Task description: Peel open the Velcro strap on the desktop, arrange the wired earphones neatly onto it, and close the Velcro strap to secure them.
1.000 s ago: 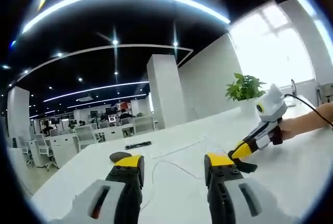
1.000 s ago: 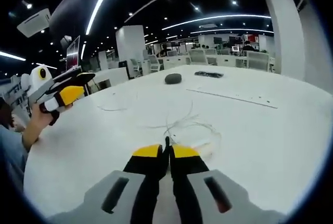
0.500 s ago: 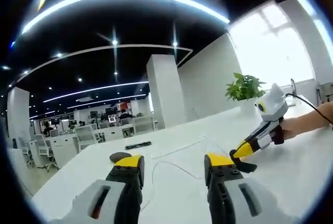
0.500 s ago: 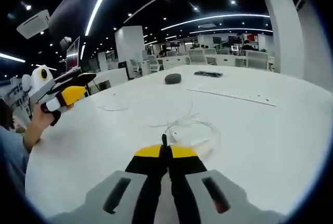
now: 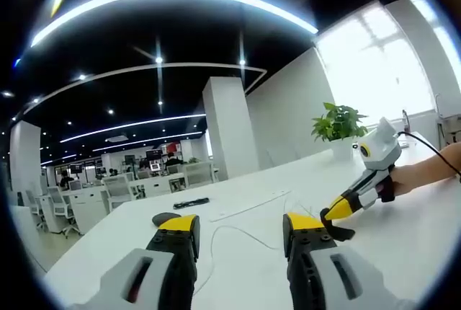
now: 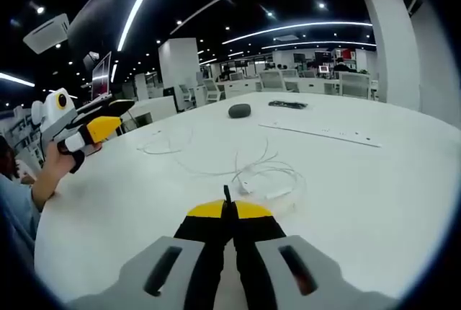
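White earphones point(image 6: 263, 180) tangled on desk point(image 6: 374, 195), right gripper point(image 6: 229, 211) pinched tight on black strap point(image 6: 227, 195), left gripper point(image 5: 238, 227) wide, empty, held above desk.

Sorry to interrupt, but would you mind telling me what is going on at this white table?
A person holds a two-jaw gripper in each hand over a white table. The right gripper is shut on a thin black strip, probably the Velcro strap, just short of the loose white wired earphones. The left gripper is open, holding nothing, above the table. The earphones are not yet bundled. A dark oval object lies further back.
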Available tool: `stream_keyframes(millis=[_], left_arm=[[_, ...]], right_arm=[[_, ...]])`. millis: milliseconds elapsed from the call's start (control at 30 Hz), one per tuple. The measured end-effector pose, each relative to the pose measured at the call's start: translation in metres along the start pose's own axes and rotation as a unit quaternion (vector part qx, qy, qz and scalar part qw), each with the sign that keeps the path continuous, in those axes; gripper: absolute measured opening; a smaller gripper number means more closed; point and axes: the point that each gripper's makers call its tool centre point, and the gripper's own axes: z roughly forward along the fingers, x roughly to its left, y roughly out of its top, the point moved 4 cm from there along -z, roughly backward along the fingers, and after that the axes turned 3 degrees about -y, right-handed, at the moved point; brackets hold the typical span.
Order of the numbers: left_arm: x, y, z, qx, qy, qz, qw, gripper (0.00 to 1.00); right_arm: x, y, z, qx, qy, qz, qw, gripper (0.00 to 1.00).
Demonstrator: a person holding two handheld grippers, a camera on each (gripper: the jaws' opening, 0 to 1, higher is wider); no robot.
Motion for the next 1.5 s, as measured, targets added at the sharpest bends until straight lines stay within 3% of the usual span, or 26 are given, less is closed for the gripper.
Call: stream_keyframes(millis=[800, 1500], left_arm=[[0.011, -0.004, 0.002, 0.008, 0.019, -0.004, 0.9998, 0.49], [0.005, -0.007, 0.004, 0.012, 0.009, -0.004, 0.9999, 0.49]], right_arm=[[0.009, -0.007, -0.01, -0.013, 0.001, -0.039, 0.9991, 0.03], [0.021, -0.015, -0.019, -0.009, 0.013, -0.069, 0.9975, 0.03]])
